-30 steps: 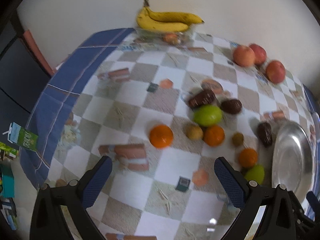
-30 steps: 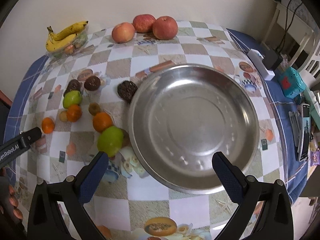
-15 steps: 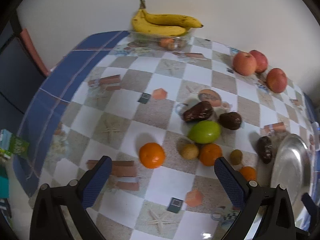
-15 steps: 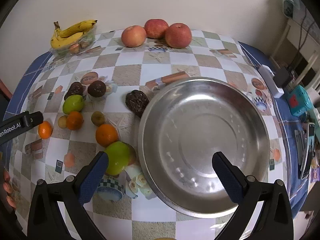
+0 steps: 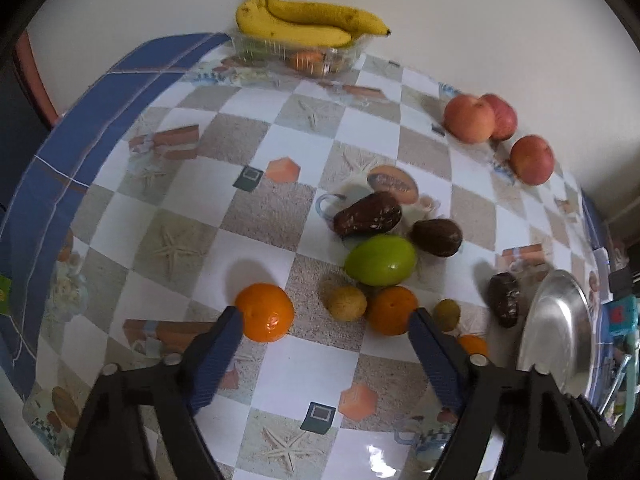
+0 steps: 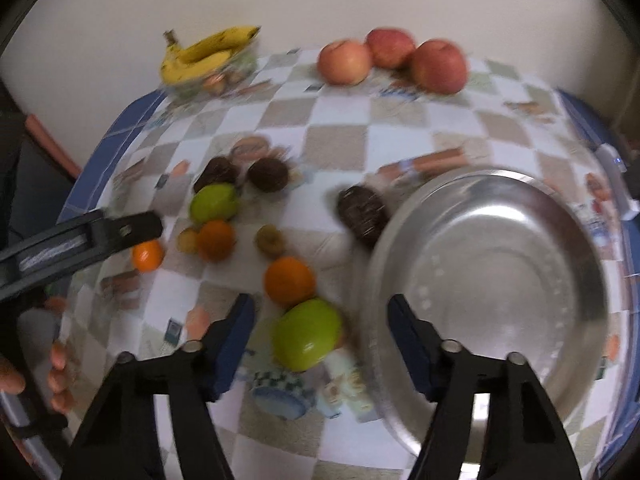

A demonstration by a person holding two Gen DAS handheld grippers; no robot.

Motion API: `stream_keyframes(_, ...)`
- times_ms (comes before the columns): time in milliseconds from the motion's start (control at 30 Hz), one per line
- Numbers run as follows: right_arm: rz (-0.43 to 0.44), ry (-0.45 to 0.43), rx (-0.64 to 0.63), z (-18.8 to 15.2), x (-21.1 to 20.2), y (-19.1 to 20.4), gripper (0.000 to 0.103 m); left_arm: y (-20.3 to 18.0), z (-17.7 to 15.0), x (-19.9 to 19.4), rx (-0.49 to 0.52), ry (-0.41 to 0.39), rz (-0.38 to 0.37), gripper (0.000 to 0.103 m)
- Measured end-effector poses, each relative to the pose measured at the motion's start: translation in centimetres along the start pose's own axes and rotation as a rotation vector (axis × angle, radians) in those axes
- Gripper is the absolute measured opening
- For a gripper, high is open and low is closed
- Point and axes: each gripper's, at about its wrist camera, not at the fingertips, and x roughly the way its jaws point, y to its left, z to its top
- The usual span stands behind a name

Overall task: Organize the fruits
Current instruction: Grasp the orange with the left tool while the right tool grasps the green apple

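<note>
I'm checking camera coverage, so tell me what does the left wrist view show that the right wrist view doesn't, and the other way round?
Only the left wrist view shows the left gripper from behind, open, its left finger beside an orange.

Only the right wrist view shows the whole inside of the metal bowl, bare, and a green fruit in front of the open right gripper.

Both show the bananas, three apples, the dark fruits and the checkered tablecloth.

left gripper lowered toward orange, right gripper narrowed around green fruit
</note>
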Motion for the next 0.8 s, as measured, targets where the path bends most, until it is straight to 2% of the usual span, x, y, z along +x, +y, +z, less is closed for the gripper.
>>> stream_keyframes(100, -0.003, 0.026, -0.019, -0.4, 0.6, 0.5, 0.06, 0.5, 0.1, 1.2, -0.018, 0.032, -0.037, 0.081)
stream_keyframes(200, -0.019, 0.056, -0.042, -0.8, 1.3, 1.0, 0.053, 0.2, 0.4, 1.3, 0.013, 0.002, -0.016, 0.076)
stream_keyframes(267, -0.03, 0.071, -0.047, -1.1, 1.7, 1.0, 0.053, 0.0, 0.6, 1.5, 0.014, -0.003, -0.033, 0.074)
stream_keyframes(433, -0.055, 0.089, -0.061, -1.3, 2.5, 0.9, 0.05, 0.4, 1.0, 1.3, 0.001, -0.002, -0.063, 0.059)
stream_keyframes(633, -0.078, 0.085, -0.1, -1.4, 2.8, 1.6, 0.05, 3.7, 1.3, 0.6, -0.134, 0.012, -0.112, 0.059)
stream_keyframes(800, -0.108, 0.076, -0.132, -1.5, 2.9, 2.0, 0.049, 5.9, 1.0, 1.4, -0.202, 0.025, -0.071, 0.059)
